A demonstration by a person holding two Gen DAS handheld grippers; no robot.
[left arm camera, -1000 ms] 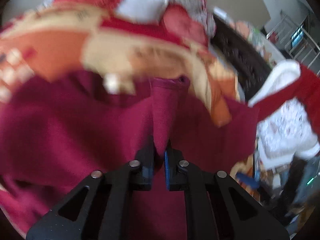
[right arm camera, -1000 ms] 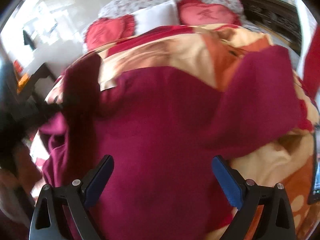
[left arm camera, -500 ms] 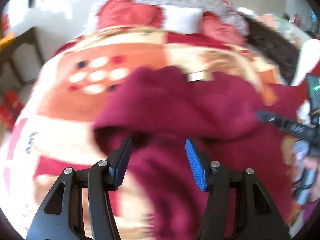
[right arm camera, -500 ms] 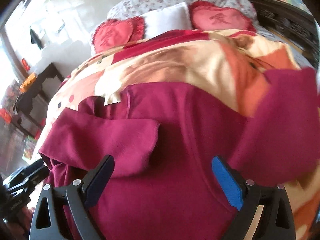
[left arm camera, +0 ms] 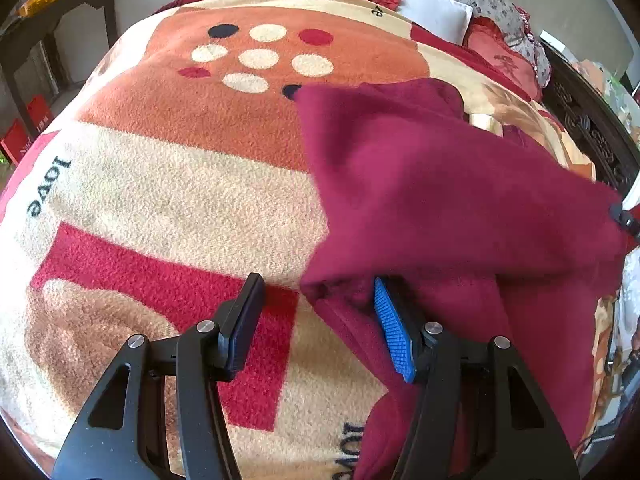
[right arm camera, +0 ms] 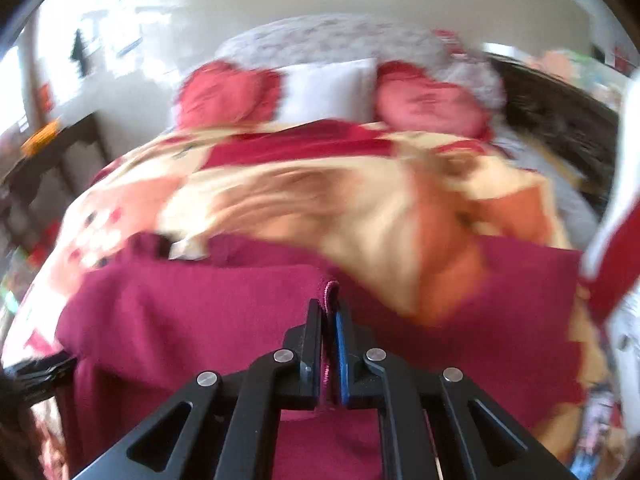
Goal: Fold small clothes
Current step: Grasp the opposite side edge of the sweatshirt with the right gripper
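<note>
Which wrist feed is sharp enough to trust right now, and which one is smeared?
Left wrist view: sharp, evenly lit, fleece texture of the blanket and the maroon garment crisp between the open left gripper, with strong fisheye bending at the edges. Right wrist view: motion-blurred throughout, pillows smeared; only the right gripper, shut on a maroon fold, reads clearly.

dark red fleece garment (left arm camera: 440,184) lies partly folded on the blanket (left arm camera: 180,184).
</note>
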